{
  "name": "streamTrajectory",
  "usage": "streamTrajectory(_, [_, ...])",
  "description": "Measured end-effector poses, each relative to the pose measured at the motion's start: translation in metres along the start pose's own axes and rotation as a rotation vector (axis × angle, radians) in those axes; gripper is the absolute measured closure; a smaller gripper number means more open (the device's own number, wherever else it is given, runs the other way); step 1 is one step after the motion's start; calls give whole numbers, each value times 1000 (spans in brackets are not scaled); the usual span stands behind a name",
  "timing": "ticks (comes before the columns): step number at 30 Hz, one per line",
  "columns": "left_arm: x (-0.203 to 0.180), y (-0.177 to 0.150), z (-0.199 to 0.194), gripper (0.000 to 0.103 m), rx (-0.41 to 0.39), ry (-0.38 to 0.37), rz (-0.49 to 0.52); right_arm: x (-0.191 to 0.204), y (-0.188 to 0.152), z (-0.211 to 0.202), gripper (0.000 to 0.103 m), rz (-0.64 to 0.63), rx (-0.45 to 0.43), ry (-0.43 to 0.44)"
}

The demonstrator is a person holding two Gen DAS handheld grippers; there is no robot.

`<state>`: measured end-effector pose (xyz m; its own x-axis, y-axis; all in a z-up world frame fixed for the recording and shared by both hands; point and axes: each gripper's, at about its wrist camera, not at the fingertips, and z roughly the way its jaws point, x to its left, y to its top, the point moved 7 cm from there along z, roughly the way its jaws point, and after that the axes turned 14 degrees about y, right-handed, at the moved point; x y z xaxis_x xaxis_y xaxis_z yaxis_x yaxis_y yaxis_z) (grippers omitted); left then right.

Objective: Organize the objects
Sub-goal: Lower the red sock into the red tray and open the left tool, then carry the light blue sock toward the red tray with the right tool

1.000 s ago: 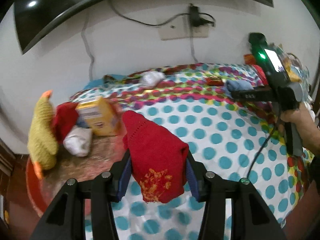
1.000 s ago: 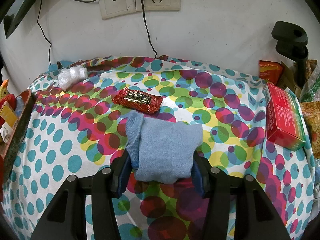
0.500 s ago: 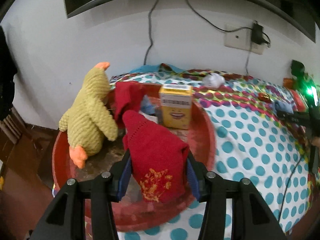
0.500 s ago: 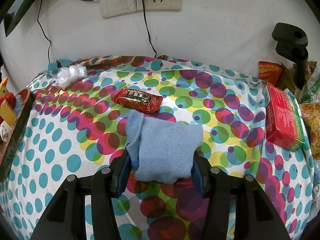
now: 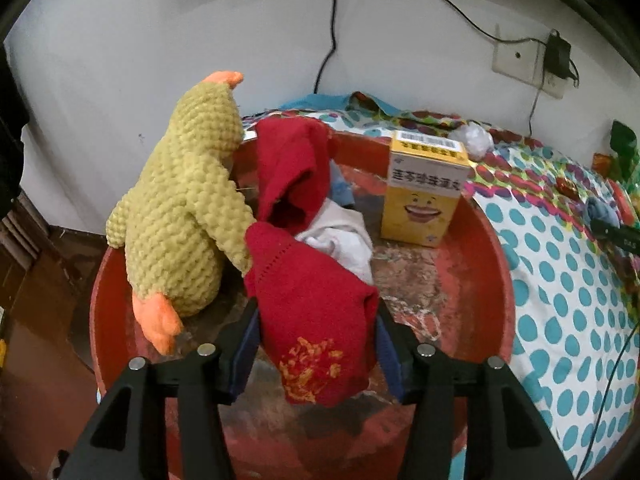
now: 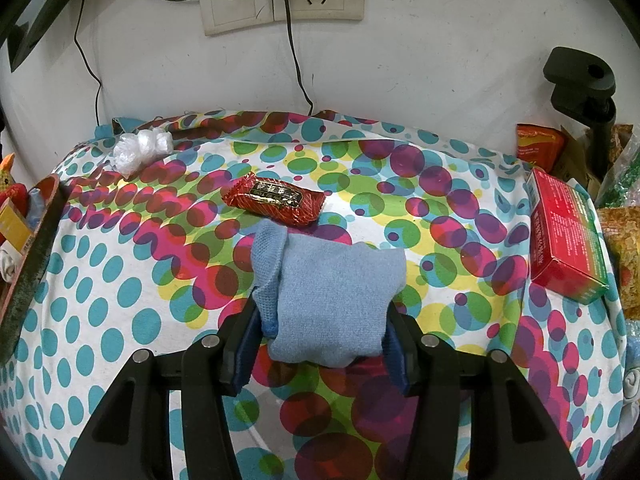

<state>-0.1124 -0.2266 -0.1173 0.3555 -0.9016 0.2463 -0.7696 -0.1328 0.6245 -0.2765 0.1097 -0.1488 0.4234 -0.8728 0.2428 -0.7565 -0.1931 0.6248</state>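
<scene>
My left gripper [image 5: 316,344] is shut on a red knitted sock [image 5: 312,304] with a gold print, held above a round red tray [image 5: 480,264]. The tray holds a yellow plush duck [image 5: 180,216], another red sock [image 5: 292,176], a white cloth [image 5: 340,240] and a yellow box [image 5: 428,192]. My right gripper [image 6: 320,340] is shut on a light blue sock [image 6: 332,292] above the dotted tablecloth [image 6: 120,280]. A red snack packet [image 6: 274,198] lies just beyond it.
A crumpled clear bag [image 6: 140,150] lies at the table's back left. A red carton [image 6: 564,240] and snack bags [image 6: 538,146] crowd the right edge beside a black clamp [image 6: 580,80]. Wall sockets with cables [image 6: 280,4] are behind. The tray's edge [image 6: 36,232] is at far left.
My left gripper has swung left with the red sock, from over the tablecloth to above the tray. The right gripper has stayed still with the blue sock.
</scene>
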Motion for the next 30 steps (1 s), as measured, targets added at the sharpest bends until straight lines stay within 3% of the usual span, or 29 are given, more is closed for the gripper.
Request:
streamTrajectory(4, [6, 3, -10, 34, -57, -23, -18, -2, 0, 0, 53, -3, 1, -7])
streamTrajectory(7, [9, 4, -15, 26, -51, -48, -22, -1, 0, 0, 53, -3, 1, -9])
streamTrajectory(14, [21, -14, -46, 26, -75, -70, -90, -3, 0, -1, 53, -5, 2, -17])
streamTrajectory(19, [29, -34, -73, 26, -153, -29, -120, -4, 0, -1, 51, -3, 2, -18])
streamTrajectory(25, [26, -35, -93, 26, -161, -84, -151, -7, 0, 0, 51, 1, 1, -30])
streamTrajectory(30, [19, -42, -100, 26, -176, -44, -100, -8, 1, 1, 51, 8, -1, -23])
